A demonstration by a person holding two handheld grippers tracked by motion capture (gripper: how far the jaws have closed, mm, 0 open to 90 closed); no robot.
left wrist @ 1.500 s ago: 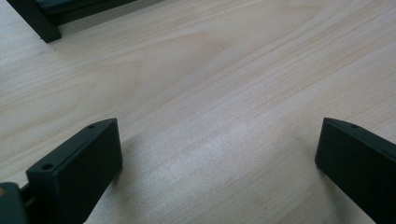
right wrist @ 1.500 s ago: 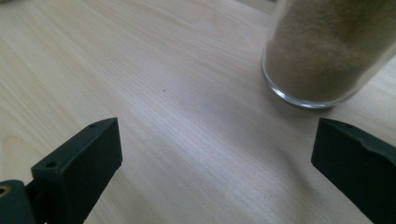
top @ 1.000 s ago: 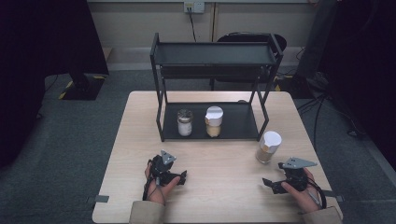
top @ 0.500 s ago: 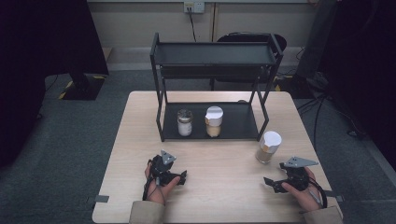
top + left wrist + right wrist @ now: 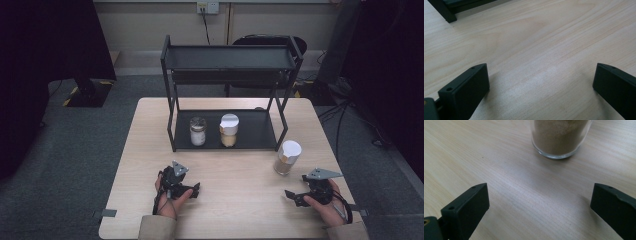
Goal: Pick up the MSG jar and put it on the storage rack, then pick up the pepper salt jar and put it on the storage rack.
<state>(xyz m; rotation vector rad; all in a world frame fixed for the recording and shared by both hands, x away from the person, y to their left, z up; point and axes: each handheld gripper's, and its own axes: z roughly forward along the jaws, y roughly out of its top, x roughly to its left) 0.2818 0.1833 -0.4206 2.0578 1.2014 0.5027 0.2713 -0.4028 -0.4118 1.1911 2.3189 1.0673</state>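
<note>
Scene: we see a black two-tier rack (image 5: 227, 92) on the far half of the table (image 5: 240, 200), two jars on its lower shelf.
Loose jar: white-lidded jar of brown powder (image 5: 287, 157) stands upright on the table, just outside the rack's right front leg, apart from it.
Shelved jars: metal-lidded jar (image 5: 198, 131) and second white-lidded jar (image 5: 229, 130) sit side by side on the lower shelf.
Right hand-held gripper (image 5: 296, 197): jaws spread wide, nothing between them, low over the table and near the loose jar; its own view has the jar base (image 5: 560, 138) straight ahead.
Left hand-held gripper (image 5: 187, 190): jaws wide apart, empty, resting near the table's front edge, bare wood ahead.
Progress: we judge two jars already shelved, one left; grasp not yet made.
Left to do: close on the loose jar, lift, set it on the shelf.
</note>
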